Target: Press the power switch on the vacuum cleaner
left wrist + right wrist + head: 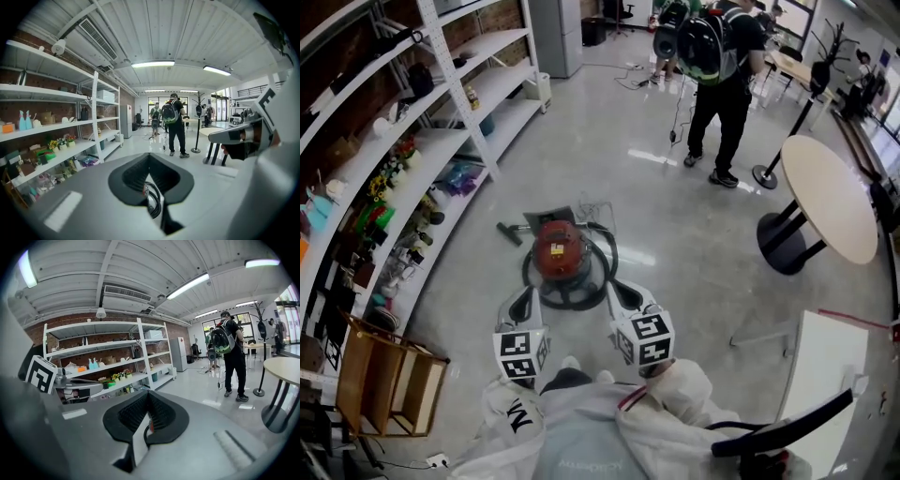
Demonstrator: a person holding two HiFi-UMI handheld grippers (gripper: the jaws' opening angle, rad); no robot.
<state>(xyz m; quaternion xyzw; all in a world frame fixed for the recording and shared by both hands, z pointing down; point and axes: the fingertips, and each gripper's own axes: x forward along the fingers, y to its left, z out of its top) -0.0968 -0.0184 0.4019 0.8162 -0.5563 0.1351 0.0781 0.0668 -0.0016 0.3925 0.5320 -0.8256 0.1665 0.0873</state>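
Note:
The vacuum cleaner [559, 251] stands on the floor in front of me, a round canister with a red top and a black hose [581, 295] coiled round its base. My left gripper [523, 300] hangs just short of it at its near left, and my right gripper [624, 294] at its near right. Neither touches it. Both look shut with nothing held. In the left gripper view the left gripper [150, 187] shows only a sliver of hose [153, 201] past its dark pads. The right gripper [146, 423] shows a slit with a bit of red behind. No switch is discernible.
White shelving [422, 159] full of small items runs along the left, with a wooden crate [389, 384] at its near end. A floor nozzle [508, 232] lies left of the vacuum. A person with a backpack [722, 66] stands far off. A round table [830, 197] is at right.

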